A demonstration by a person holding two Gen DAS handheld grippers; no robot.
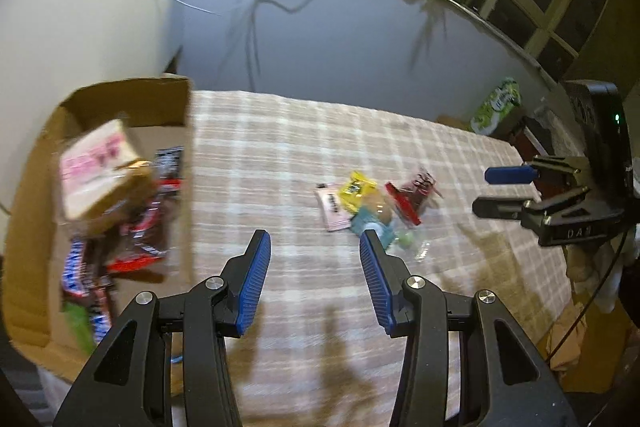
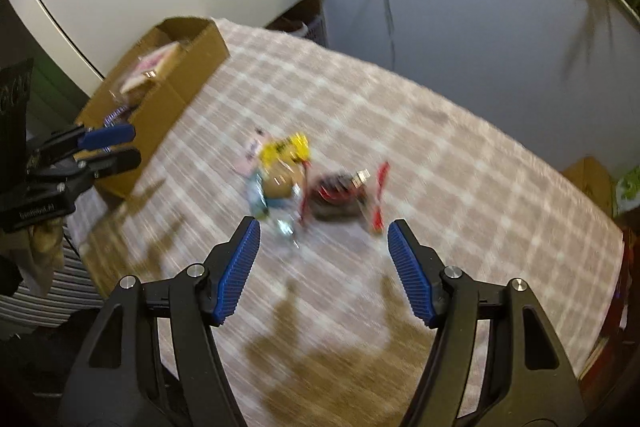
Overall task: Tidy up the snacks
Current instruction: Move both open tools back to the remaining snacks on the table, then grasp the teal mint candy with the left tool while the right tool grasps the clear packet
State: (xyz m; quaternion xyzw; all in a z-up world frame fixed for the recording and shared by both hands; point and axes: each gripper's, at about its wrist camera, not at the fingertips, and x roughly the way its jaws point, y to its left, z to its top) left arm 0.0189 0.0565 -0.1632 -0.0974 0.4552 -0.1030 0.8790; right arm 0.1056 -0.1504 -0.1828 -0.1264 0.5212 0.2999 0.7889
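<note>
Matt woven checked cloth (image 1: 320,131) covers the table, carrying a plain cardboard box (image 1: 36,163) and glossy plastic snack wrappers (image 2: 288,179).

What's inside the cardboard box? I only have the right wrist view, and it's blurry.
Observer: The left wrist view looks into the cardboard box: blue candy bars and red-brown wrappers lie in it.
Operator: Anything at the near end?
Observer: A green packet lies there, beside the blue bars.
Operator: Is the left gripper carrying anything?
Observer: No, the left gripper is open, with nothing between its pads.
</note>
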